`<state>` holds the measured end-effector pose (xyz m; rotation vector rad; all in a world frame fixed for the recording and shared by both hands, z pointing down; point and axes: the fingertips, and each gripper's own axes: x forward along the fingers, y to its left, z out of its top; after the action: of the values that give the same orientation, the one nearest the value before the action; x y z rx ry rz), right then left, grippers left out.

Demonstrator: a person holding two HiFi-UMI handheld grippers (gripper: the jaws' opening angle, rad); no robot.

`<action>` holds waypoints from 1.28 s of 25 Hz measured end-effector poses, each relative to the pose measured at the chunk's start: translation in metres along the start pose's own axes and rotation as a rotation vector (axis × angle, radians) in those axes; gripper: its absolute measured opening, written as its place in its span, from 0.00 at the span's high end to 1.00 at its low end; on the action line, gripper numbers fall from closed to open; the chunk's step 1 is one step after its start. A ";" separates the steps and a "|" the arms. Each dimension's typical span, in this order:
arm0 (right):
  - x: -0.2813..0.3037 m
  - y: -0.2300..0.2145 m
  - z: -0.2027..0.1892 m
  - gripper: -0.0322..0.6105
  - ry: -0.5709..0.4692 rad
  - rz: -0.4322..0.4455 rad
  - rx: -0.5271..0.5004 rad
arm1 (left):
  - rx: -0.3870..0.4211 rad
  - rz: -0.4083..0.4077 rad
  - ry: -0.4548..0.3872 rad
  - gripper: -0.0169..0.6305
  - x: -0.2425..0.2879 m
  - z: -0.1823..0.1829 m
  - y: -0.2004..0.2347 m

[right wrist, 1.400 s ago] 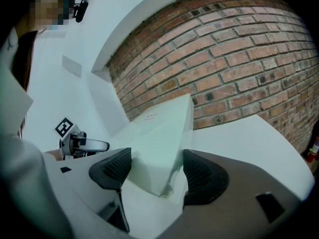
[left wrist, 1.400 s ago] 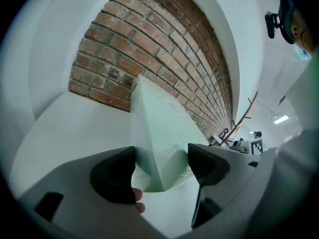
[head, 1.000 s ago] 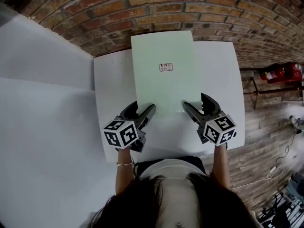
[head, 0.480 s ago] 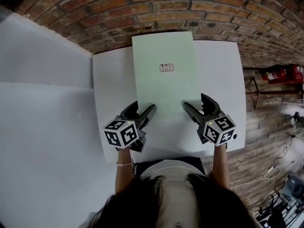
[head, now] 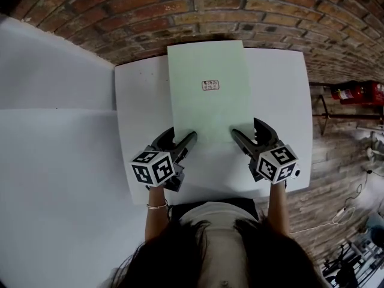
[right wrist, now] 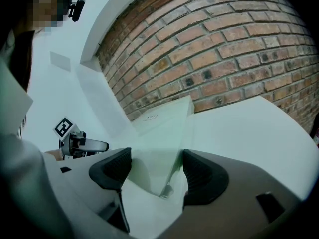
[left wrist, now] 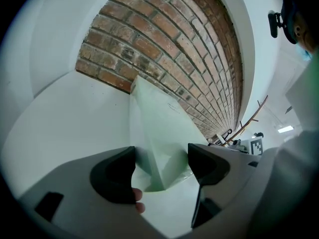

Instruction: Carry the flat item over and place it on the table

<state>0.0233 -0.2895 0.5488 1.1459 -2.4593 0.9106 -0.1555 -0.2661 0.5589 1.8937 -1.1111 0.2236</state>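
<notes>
workroom: brick wall (head: 240, 11), fire extinguisher (head: 355, 93)

Barely a twitch here: the pale green sheet (head: 208, 95) has crept a hair nearer, and its far edge now pokes out a shade less past the far edge of the white table (head: 279, 101).
</notes>
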 end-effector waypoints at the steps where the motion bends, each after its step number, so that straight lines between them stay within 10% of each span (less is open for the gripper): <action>1: 0.001 -0.001 -0.001 0.41 0.004 0.000 0.001 | -0.003 0.001 0.002 0.45 0.001 -0.001 0.001; 32: 0.017 -0.013 -0.024 0.41 0.087 -0.008 0.020 | -0.034 0.015 0.061 0.45 0.017 -0.020 0.019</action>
<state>0.0221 -0.2903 0.5803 1.0976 -2.3799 0.9637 -0.1548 -0.2644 0.5910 1.8372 -1.0821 0.2671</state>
